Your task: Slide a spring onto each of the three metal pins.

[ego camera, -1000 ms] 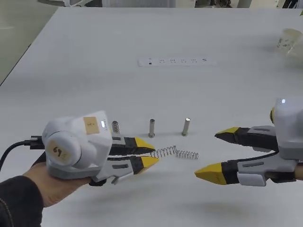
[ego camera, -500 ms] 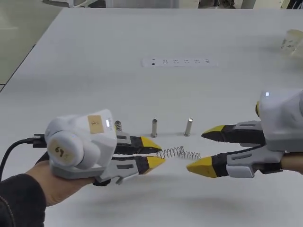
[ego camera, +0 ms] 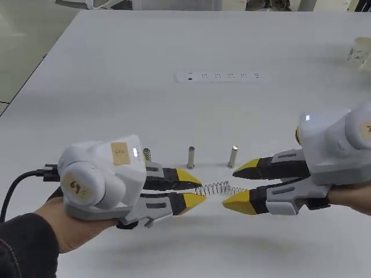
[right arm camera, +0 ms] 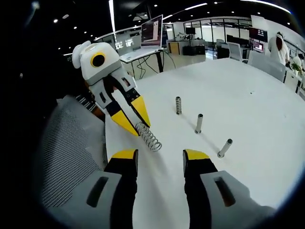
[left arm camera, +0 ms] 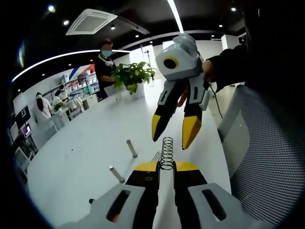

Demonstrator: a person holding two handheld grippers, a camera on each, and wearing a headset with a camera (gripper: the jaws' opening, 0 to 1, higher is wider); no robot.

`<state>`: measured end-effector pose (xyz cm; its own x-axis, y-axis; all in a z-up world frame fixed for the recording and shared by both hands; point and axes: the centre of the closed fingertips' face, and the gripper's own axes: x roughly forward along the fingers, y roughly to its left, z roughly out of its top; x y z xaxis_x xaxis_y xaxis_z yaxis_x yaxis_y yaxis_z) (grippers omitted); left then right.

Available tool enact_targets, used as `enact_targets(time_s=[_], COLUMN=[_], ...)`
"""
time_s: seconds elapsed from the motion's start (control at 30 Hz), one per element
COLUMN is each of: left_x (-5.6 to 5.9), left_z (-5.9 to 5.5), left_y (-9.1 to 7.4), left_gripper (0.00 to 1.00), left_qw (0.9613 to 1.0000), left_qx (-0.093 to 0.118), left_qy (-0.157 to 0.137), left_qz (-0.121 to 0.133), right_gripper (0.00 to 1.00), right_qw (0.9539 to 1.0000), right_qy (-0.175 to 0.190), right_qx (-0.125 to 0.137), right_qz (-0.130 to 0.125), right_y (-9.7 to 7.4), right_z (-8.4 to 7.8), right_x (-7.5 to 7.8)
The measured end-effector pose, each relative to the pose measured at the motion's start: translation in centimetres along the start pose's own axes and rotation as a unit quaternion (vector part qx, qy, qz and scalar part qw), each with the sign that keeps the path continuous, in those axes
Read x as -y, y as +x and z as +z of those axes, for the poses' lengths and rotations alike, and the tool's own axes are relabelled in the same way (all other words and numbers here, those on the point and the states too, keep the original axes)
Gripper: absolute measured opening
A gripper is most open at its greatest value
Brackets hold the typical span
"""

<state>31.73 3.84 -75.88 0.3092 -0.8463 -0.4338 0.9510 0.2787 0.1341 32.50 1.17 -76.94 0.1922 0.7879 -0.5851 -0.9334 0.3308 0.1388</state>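
My left gripper (ego camera: 194, 190) is shut on one end of a loose spring (ego camera: 213, 188), holding it level above the white table (ego camera: 116, 87). My right gripper (ego camera: 239, 185) faces it from the right, open, with the spring's free end just at its yellow tips. Behind them stand three metal pins: the left pin (ego camera: 147, 154) wears a spring, while the middle pin (ego camera: 191, 157) and right pin (ego camera: 233, 156) are bare. In the left gripper view the spring (left arm camera: 166, 151) rises from my shut jaws toward the right gripper (left arm camera: 172, 138). The right gripper view shows the spring (right arm camera: 147, 136) in the left gripper (right arm camera: 136, 119).
A white power strip (ego camera: 223, 76) lies farther back on the table. A clear plastic cup (ego camera: 360, 51) stands at the far right. A black cable (ego camera: 14, 188) trails from the left gripper. The table's left edge runs diagonally at the upper left.
My right gripper has moved left, bringing its open jaws up to the spring's free end. The left gripper still holds the spring, raised slightly.
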Motion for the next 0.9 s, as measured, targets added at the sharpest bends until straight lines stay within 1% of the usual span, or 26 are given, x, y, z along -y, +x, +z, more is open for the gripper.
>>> enact_targets(time_s=[0.17,0.33,0.53,0.73,0.9], left_x=[0.3,0.4,0.5,0.7,0.7], left_z=[0.2,0.2,-0.1,-0.2,-0.6], left_y=[0.1,0.2,0.3,0.4,0.5], left_gripper=[0.07,0.07,0.07,0.07,0.07], left_qw=[1.0,1.0,1.0,0.9999,0.9999], left_qx=[0.003,0.002,0.0,-0.002,-0.005], left_qy=[0.003,0.002,0.0,-0.001,-0.003], left_qz=[-0.004,-0.005,-0.008,-0.01,-0.011], right_gripper=[0.32,0.28,0.23,0.17,0.15], right_qw=[0.9999,0.9995,0.999,0.9979,0.9977], right_qy=[-0.013,-0.024,-0.035,-0.054,-0.057], right_qx=[-0.006,-0.01,-0.014,-0.017,-0.017], right_qz=[0.009,0.017,0.026,0.03,0.032], right_y=[0.5,0.8,1.0,1.1,0.9], right_z=[0.0,-0.2,-0.4,-0.6,-0.3], right_x=[-0.4,-0.8,-1.0,-1.2,-1.4])
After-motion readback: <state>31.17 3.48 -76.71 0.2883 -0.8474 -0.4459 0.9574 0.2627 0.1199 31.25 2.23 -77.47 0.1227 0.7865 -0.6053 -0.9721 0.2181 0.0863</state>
